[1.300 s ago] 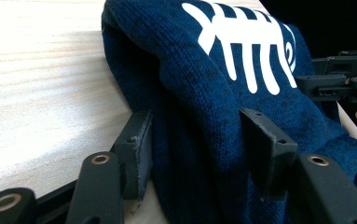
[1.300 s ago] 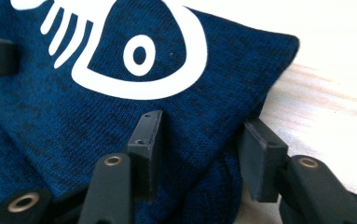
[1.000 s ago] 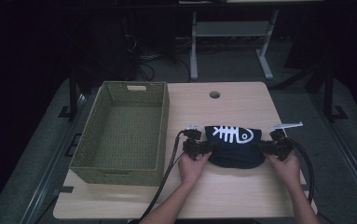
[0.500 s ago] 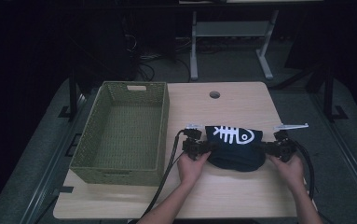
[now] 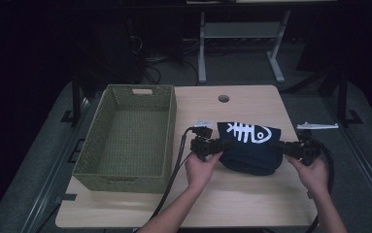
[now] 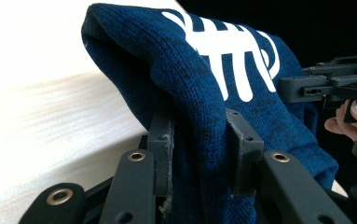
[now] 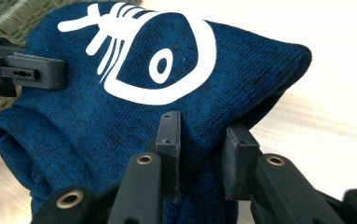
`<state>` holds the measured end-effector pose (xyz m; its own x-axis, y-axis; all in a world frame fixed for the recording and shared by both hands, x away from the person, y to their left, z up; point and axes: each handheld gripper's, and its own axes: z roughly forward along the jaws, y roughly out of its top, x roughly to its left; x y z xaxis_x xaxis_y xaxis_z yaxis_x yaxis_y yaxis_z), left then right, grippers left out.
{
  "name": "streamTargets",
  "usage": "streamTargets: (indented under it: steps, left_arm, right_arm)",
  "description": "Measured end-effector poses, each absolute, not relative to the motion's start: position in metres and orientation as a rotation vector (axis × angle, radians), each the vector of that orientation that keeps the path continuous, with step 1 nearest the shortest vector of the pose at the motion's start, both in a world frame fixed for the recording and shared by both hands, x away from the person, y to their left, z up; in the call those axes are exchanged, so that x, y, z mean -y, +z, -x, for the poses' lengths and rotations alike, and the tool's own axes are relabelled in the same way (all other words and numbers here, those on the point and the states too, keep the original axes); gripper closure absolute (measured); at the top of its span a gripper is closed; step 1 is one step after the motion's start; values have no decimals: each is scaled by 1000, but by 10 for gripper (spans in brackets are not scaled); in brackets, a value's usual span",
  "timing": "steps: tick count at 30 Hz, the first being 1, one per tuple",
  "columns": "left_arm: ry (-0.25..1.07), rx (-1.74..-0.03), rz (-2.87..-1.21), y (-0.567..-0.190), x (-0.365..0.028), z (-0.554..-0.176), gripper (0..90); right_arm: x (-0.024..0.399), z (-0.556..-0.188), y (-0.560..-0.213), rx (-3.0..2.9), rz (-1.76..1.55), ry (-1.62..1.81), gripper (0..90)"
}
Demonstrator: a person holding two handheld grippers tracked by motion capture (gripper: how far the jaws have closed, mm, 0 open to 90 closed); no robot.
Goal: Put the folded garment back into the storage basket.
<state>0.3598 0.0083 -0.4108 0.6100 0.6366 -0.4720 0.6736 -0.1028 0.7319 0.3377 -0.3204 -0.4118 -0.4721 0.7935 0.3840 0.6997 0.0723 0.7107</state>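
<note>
**Sweater gripped, basket empty**

Left hand-held gripper [image 5: 212,147] and right hand-held gripper [image 5: 290,147] each clamped on an end of the folded blue sweater [image 5: 249,145], just above the tabletop [image 5: 251,204]. Wicker basket [image 5: 125,174] alongside; transfer judged pending.

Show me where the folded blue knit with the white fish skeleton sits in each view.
High view: the blue knit lies right of centre, between the two grippers, right of the basket.
Left gripper view: the knit rises centre, pinched between the jaws.
Right gripper view: the knit is centre-left, pinched between the jaws.
Shared landmark: the white fish print.
</note>
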Motion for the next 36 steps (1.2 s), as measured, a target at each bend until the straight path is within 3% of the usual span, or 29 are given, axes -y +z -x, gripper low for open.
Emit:
streamTargets:
  steps: [17,36]
  left_arm:
    - [-25,-984,-1758,-357,-36,-353,665]
    - [-34,-988,-1736,-327,-81,-357,664]
  right_arm:
    - [304,-328,-349,-2189,-1448,1485,711]
    - [269,-340,-317,-2239,-1384,1573,712]
